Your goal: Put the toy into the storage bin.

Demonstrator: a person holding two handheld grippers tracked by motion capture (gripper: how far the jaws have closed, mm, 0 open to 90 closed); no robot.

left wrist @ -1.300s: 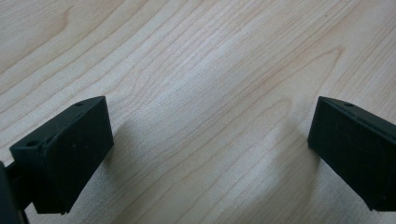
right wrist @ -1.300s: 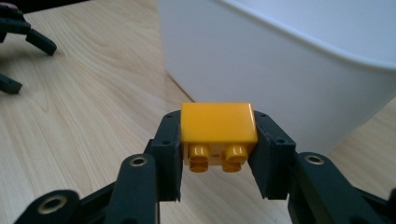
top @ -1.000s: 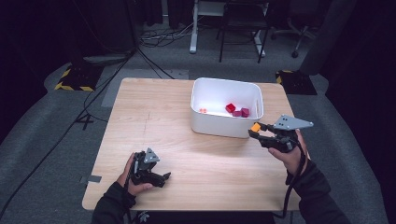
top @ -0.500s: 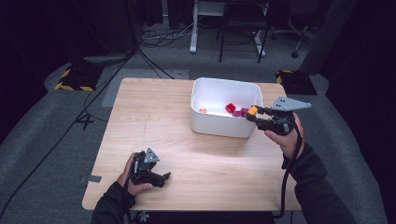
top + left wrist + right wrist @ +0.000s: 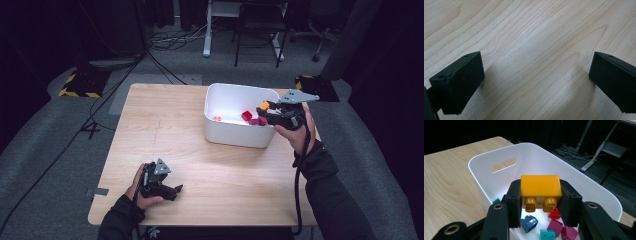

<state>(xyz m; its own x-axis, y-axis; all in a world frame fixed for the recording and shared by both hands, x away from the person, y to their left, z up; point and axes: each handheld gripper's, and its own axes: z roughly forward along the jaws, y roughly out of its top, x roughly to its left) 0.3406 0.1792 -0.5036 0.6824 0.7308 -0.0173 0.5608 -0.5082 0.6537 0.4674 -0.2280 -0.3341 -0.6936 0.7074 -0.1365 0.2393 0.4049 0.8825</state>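
Observation:
An orange brick with its studs facing down sits clamped between the jaws of my right gripper. In the high view that right gripper holds the orange brick over the right rim of the white bin. Inside the bin lie red, magenta, blue and teal bricks. My left gripper rests near the table's front left, held by a hand. Its jaws stand wide apart over bare wood, with nothing between them.
The light wooden table has open surface left of and in front of the bin. The bin has a handle slot in its far wall. Cables, a desk frame and a chair stand on the dark floor beyond the table.
My right gripper has carried the orange brick up and toward the bin, from in front of its right corner to above its right rim. The left gripper has stayed put.

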